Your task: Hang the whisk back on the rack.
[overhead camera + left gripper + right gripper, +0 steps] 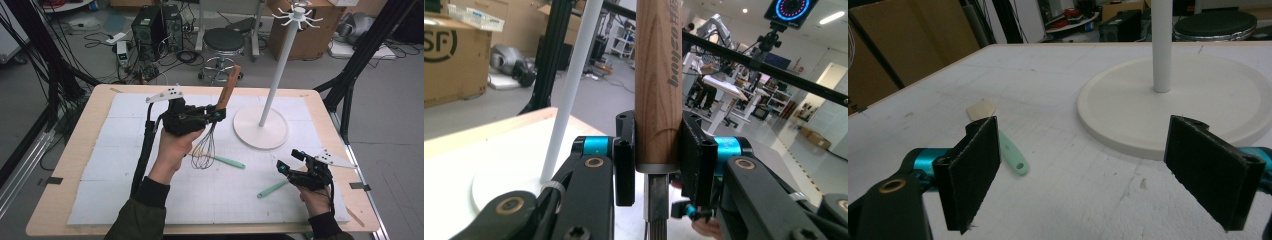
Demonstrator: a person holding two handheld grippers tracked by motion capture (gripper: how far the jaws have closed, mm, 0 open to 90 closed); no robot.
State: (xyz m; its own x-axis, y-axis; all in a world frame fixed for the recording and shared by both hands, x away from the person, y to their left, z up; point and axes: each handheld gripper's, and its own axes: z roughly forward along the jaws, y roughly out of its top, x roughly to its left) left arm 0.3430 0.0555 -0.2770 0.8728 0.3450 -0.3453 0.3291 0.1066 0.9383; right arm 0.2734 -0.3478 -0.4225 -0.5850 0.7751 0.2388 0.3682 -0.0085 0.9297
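A whisk with a brown wooden handle [229, 86] and a wire head [202, 150] hangs tilted above the white mat, head down. My left gripper [219, 113] is shut on the lower end of that handle. In the left gripper view the wooden handle [658, 75] stands upright, with both black pads pressed on it. My right gripper [287, 166] hovers open near the mat's right front, nothing between its jaws. In the right gripper view its fingers [973, 170] stand wide apart over the bare mat.
A white hook stand [278, 67] rises from a round base [250, 134] at the back right of the mat. One mint-handled utensil [229, 161] lies by the whisk head, another [272, 189] just left of my right gripper. The mint handle [1012, 156] lies left of the stand base [1128, 127].
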